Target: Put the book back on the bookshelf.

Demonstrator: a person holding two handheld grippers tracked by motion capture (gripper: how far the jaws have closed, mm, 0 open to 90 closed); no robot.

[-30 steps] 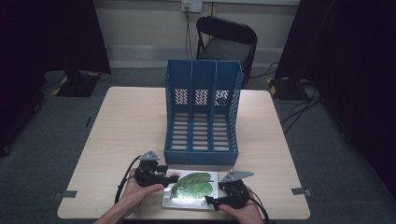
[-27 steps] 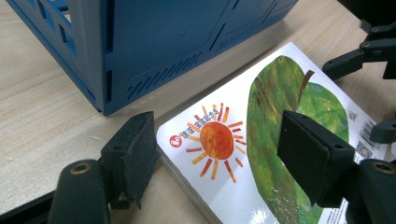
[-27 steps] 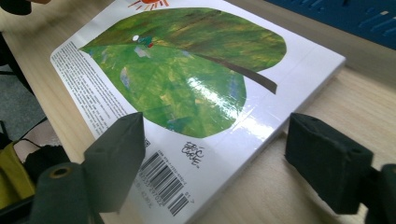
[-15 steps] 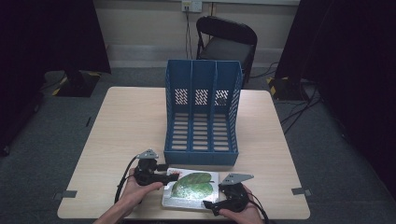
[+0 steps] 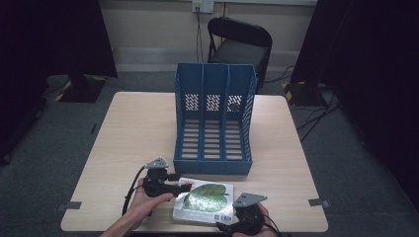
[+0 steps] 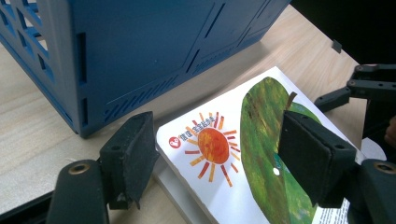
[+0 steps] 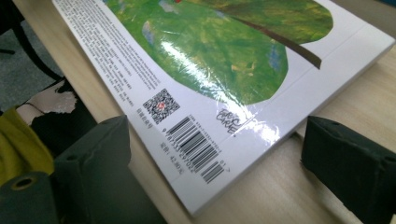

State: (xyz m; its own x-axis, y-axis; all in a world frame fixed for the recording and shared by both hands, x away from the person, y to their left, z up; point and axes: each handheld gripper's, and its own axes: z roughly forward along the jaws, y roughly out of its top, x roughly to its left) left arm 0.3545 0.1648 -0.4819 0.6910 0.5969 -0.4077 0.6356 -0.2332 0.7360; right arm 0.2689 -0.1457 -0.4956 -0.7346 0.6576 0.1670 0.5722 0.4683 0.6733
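Pale wood table: a leaf-cover book lies flat at 6 o'clock of the blue file rack. Your left gripper straddles its corner, jaws apart; your right gripper, jaws just opened wide, brackets the barcode corner untouched.

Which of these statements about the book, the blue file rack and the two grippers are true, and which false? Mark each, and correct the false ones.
1. The book lies flat on the table. True.
2. The book stands in the middle slot of the file rack. False: it lies on the table in front of the rack, whose slots are empty.
3. The right gripper is at the book's barcode corner. True.
4. The book's cover shows a red car. False: it shows a green leaf and an orange sun.
5. The left gripper is clamped on the rack. False: its jaws straddle the book's corner.
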